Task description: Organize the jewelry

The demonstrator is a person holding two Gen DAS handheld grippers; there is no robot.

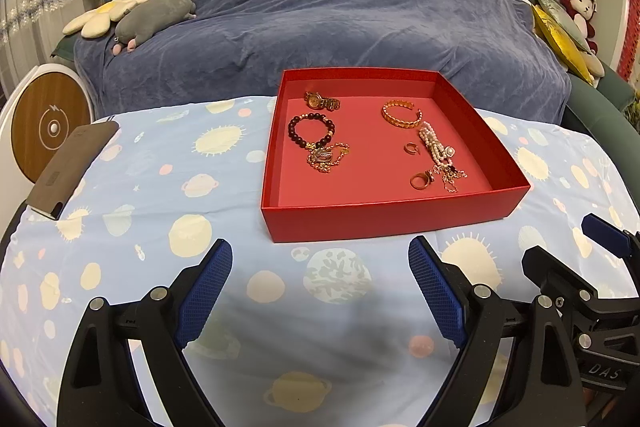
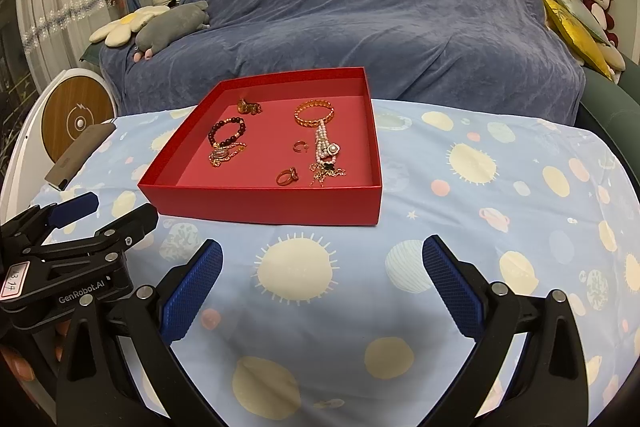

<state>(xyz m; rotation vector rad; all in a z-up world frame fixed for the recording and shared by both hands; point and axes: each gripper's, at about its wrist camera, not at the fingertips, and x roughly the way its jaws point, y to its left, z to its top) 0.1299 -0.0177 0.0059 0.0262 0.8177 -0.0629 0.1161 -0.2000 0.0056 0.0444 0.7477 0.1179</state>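
Both wide open, empty, hovering at table near edge: left gripper (image 1: pixel 320 287), right gripper (image 2: pixel 322 287); jewelry all lying in red box (image 1: pixel 384 217) mid-table, so either sorted or pending, no move indicated.

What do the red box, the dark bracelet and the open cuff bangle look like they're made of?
The red box looks like matte cardboard: thin straight walls, sharp folded corners, no shine. The dark bracelet seems to be glossy round beads, maybe wood or stone, with a few gold-coloured spacers. The cuff bangle looks like gold-toned metal in chain-like links, bright and reflective; whether it is real gold cannot be told.
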